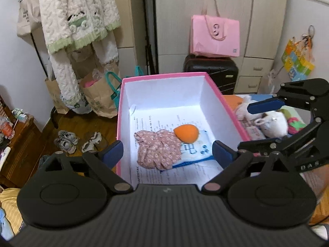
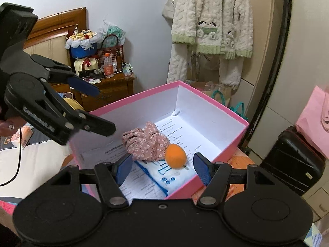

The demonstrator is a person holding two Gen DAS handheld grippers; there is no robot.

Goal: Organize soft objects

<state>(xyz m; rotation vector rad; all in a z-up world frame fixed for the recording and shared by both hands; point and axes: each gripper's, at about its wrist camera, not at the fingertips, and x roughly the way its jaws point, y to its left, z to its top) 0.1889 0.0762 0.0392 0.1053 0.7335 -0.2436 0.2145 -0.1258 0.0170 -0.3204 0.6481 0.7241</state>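
The left gripper (image 1: 167,151) hangs above the near end of the pink box (image 1: 164,75) with its blue pads spread wide and nothing between them. The right gripper (image 2: 162,167) is also released, its pads apart over the box's near corner, gripping nothing.

Inside the white-lined box, on printed sheets (image 2: 181,138) whose small text is too fine to read, lie three soft things: a crumpled pink floral cloth (image 1: 159,151), an orange egg-shaped sponge (image 1: 186,132) touching the cloth's edge, and under both a flat white pouch with blue print (image 2: 162,175); its blue characters cannot be made out.

Outside the box, just beyond its right wall, a white plush toy (image 1: 273,123) lies among other soft items.

Farther off, a pink paper bag (image 1: 216,37) stands on a black suitcase (image 1: 211,70). Brown paper bags (image 1: 98,98) sit under a hanging white fleece garment (image 1: 78,14).
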